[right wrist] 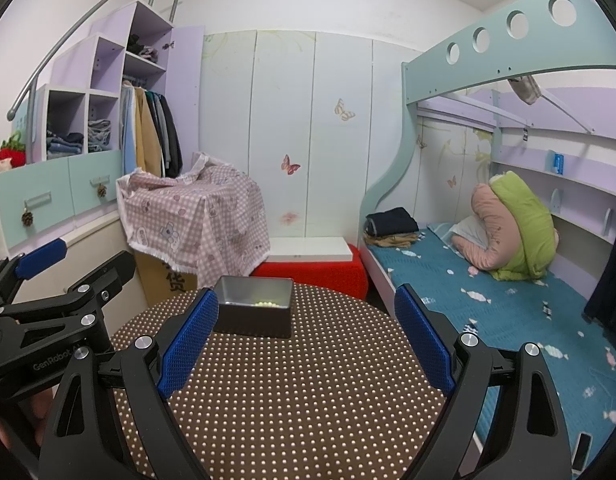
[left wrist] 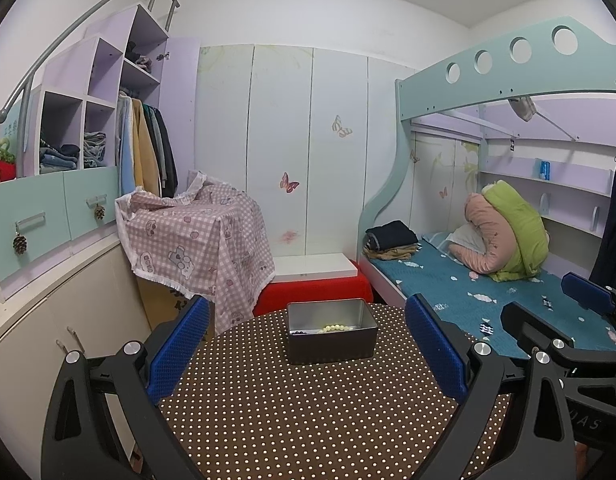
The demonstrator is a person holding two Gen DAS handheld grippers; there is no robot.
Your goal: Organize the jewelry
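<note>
A dark metal tin [left wrist: 332, 344] stands at the far side of the round brown polka-dot table [left wrist: 308, 420]. Inside it lie a pale bead bracelet [left wrist: 335, 327] and some dark beads [left wrist: 298, 333]. The tin [right wrist: 253, 316] and pale beads [right wrist: 265, 303] also show in the right wrist view. My left gripper [left wrist: 308, 354] is open and empty, held back from the tin. My right gripper [right wrist: 306, 340] is open and empty, to the tin's right. Each gripper shows at the edge of the other's view, the right one [left wrist: 564, 312] and the left one [right wrist: 64, 268].
A bunk bed [left wrist: 488, 280] with a teal sheet runs along the right. A red stool [left wrist: 312, 292] with a white board stands behind the table. A box under a pink checked cloth [left wrist: 196, 240] and cabinets [left wrist: 48, 320] are on the left.
</note>
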